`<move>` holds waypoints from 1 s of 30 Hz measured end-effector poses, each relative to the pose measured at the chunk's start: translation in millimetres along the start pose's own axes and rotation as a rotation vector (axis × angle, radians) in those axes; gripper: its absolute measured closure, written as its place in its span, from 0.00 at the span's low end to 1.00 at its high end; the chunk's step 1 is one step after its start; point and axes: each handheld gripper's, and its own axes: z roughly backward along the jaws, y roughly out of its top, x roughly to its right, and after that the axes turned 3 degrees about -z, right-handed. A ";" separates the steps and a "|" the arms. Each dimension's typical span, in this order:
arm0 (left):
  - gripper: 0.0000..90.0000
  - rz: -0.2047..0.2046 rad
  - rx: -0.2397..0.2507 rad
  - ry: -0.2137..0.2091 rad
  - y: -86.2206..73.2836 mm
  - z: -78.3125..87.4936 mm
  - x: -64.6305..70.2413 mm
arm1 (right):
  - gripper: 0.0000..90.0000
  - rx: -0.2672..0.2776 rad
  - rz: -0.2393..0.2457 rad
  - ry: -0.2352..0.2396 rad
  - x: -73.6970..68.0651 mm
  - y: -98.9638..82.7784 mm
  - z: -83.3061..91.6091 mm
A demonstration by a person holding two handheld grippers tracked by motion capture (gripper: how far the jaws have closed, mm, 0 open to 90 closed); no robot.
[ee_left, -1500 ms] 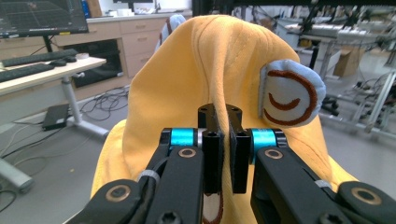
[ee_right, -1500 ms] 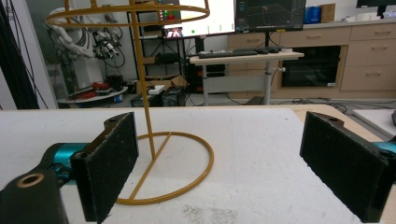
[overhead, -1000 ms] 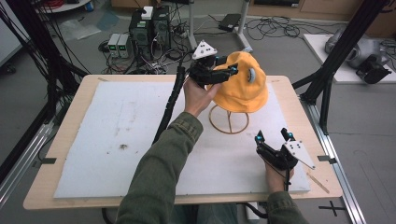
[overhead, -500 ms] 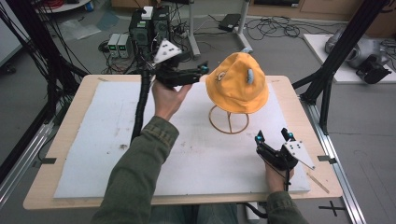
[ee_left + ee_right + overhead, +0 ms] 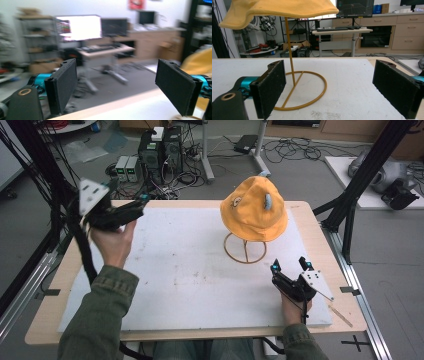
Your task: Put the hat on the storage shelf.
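Observation:
A yellow bucket hat (image 5: 255,210) hangs on a thin gold wire stand (image 5: 245,251) at the back right of the white board (image 5: 190,280). My left gripper (image 5: 137,205) is raised above the board's back left corner, open and empty, well to the left of the hat. In the left gripper view the jaws (image 5: 116,65) stand wide apart, and the hat (image 5: 197,62) shows at the right edge, blurred. My right gripper (image 5: 290,266) rests low near the front right, open and facing the stand. In the right gripper view its jaws (image 5: 329,65) frame the stand's ring base (image 5: 297,92), with the hat's brim (image 5: 277,10) above.
The white board lies on a wooden table (image 5: 320,235). Black frame posts (image 5: 360,180) rise at both sides. Computers and cables (image 5: 160,150) sit on the floor behind the table. A small wooden stick (image 5: 343,315) lies at the front right corner.
My left gripper let go of the hat and swung left and away from it. The hat now hangs on the stand alone. The right gripper has stayed in place.

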 end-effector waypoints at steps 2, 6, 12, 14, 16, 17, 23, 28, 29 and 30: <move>0.20 0.021 0.005 0.068 -14.6 15.1 -9.1 | 0.12 -0.002 -0.016 -0.004 -0.2 0.3 0.2; 0.20 0.068 -0.008 0.156 -46.3 40.0 -24.4 | 0.12 0.010 -0.045 -0.018 0.8 1.5 -0.1; 0.19 0.070 -0.053 0.189 -91.1 65.0 -28.6 | 0.12 0.008 -0.053 -0.041 3.2 -0.7 -0.8; 0.19 0.043 -0.069 0.191 -102.4 70.6 -23.1 | 0.12 0.005 -0.053 -0.043 3.6 -1.7 -1.0; 0.19 0.029 -0.077 0.187 -111.8 76.9 -18.0 | 0.12 0.004 -0.051 -0.051 4.2 -2.7 -1.1; 0.19 0.030 -0.074 0.189 -116.3 79.2 -15.3 | 0.12 0.002 -0.047 -0.053 4.6 -3.2 -1.2; 0.19 0.034 -0.131 0.177 -141.8 82.0 -10.3 | 0.12 -0.008 -0.039 -0.061 5.8 -5.9 -0.6; 0.19 0.046 -0.159 0.179 -155.4 82.6 -10.8 | 0.12 -0.006 -0.042 -0.064 7.0 -6.0 1.1; 0.19 0.047 -0.163 0.178 -156.6 82.7 -10.7 | 0.12 -0.005 -0.039 -0.065 7.6 -6.2 1.0; 0.19 0.043 -0.166 0.179 -157.6 82.8 -10.4 | 0.12 -0.008 -0.040 -0.065 8.0 -6.3 1.1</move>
